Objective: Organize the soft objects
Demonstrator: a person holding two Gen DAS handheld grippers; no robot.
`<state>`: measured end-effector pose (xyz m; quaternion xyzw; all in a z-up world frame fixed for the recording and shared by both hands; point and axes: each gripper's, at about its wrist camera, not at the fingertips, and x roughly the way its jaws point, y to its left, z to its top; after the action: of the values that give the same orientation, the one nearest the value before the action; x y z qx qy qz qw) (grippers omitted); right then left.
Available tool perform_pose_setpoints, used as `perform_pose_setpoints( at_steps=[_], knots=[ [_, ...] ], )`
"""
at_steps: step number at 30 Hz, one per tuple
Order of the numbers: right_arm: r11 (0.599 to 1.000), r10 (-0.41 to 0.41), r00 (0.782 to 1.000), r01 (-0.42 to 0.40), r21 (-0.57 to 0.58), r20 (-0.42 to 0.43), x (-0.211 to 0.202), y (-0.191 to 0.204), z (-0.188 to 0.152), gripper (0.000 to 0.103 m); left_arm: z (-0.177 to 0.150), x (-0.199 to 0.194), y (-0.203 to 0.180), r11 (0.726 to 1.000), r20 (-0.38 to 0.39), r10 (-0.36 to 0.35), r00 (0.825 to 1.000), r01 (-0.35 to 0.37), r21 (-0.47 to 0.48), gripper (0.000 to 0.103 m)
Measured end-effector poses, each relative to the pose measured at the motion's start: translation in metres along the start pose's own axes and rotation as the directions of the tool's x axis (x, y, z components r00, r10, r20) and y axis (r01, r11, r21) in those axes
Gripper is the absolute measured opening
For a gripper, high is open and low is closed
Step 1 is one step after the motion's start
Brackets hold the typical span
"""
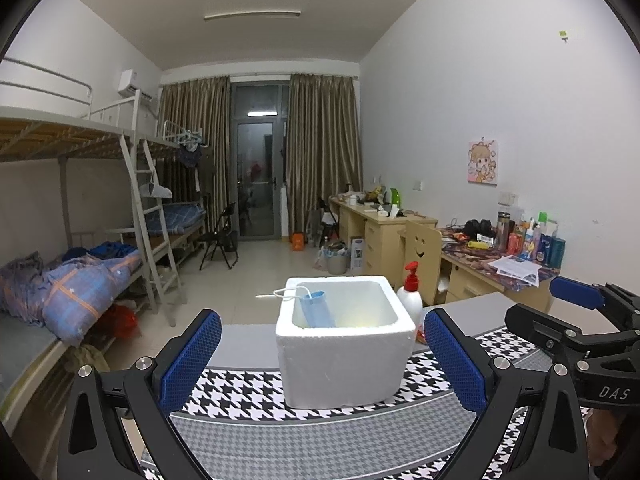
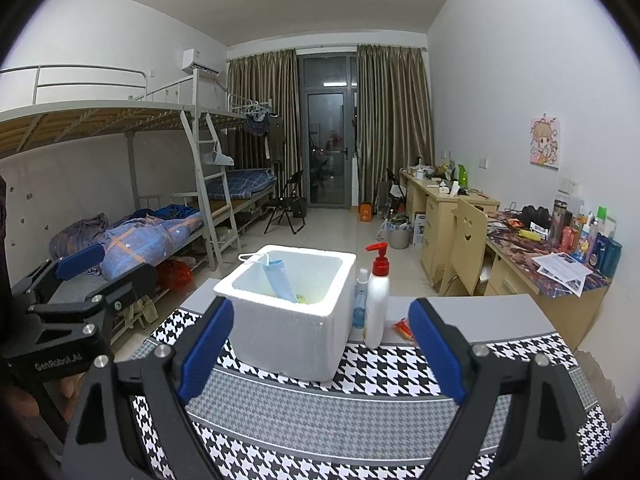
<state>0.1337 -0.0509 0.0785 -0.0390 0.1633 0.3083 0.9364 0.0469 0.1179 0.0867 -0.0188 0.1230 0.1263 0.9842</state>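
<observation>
Left wrist view: left tongs (image 1: 322,364) gape wide, holding nothing. Dead ahead on the desk (image 1: 320,440) sits the foam box (image 1: 344,356) with the face mask (image 1: 318,307) draped over its left rim, half in. I'd nudge it fully inside. Right tongs (image 2: 320,354) are wide open, empty too.
</observation>
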Motion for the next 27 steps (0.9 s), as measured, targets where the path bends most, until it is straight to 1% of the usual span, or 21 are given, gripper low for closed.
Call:
perform_pose_setpoints(
  at_steps=[3, 6, 11, 14, 16, 19, 21, 24, 27],
  knots=[
    [1.000, -0.014, 1.000, 0.014, -0.007, 0.013, -0.006, 0.000, -0.009, 0.093, -0.007, -0.005, -0.004, 1.000, 0.005, -0.006, 1.000, 0.006, -0.005, 0.102],
    [0.999, -0.037, 0.999, 0.038, -0.012, 0.026, -0.012, -0.002, -0.016, 0.093, -0.013, -0.009, -0.008, 1.000, 0.013, 0.004, 1.000, -0.004, 0.002, 0.102],
    [1.000, -0.017, 0.999, 0.017, 0.009, 0.042, -0.022, -0.007, -0.029, 0.094, -0.024, -0.013, -0.012, 1.000, 0.010, 0.009, 1.000, -0.009, -0.008, 0.102],
    [0.999, -0.031, 0.998, 0.031, -0.005, 0.061, -0.024, -0.004, -0.036, 0.097, -0.031, -0.013, -0.013, 1.000, 0.005, 0.001, 1.000, -0.001, -0.012, 0.102],
    [0.999, -0.032, 0.998, 0.033, -0.019, 0.060, -0.022, -0.002, -0.042, 0.098, -0.036, -0.015, -0.012, 1.000, 0.002, 0.010, 1.000, -0.010, -0.022, 0.102],
    [1.000, -0.026, 0.998, 0.027, -0.007, 0.049, -0.021, -0.005, -0.048, 0.098, -0.044, -0.019, -0.012, 0.999, -0.007, 0.002, 1.000, -0.002, -0.042, 0.102],
    [1.000, -0.019, 0.999, 0.019, 0.011, 0.046, -0.022, -0.008, -0.052, 0.098, -0.048, -0.022, -0.011, 0.999, 0.001, 0.001, 1.000, -0.001, -0.050, 0.102],
    [1.000, -0.022, 0.999, 0.021, 0.016, 0.048, -0.024, -0.007, -0.057, 0.098, -0.054, -0.024, -0.012, 0.999, 0.017, 0.021, 1.000, -0.020, -0.043, 0.102],
    [1.000, -0.017, 0.998, 0.016, 0.017, 0.062, -0.029, -0.005, -0.062, 0.098, -0.061, -0.022, -0.011, 0.998, 0.020, 0.028, 0.999, -0.028, -0.047, 0.102]
  ],
)
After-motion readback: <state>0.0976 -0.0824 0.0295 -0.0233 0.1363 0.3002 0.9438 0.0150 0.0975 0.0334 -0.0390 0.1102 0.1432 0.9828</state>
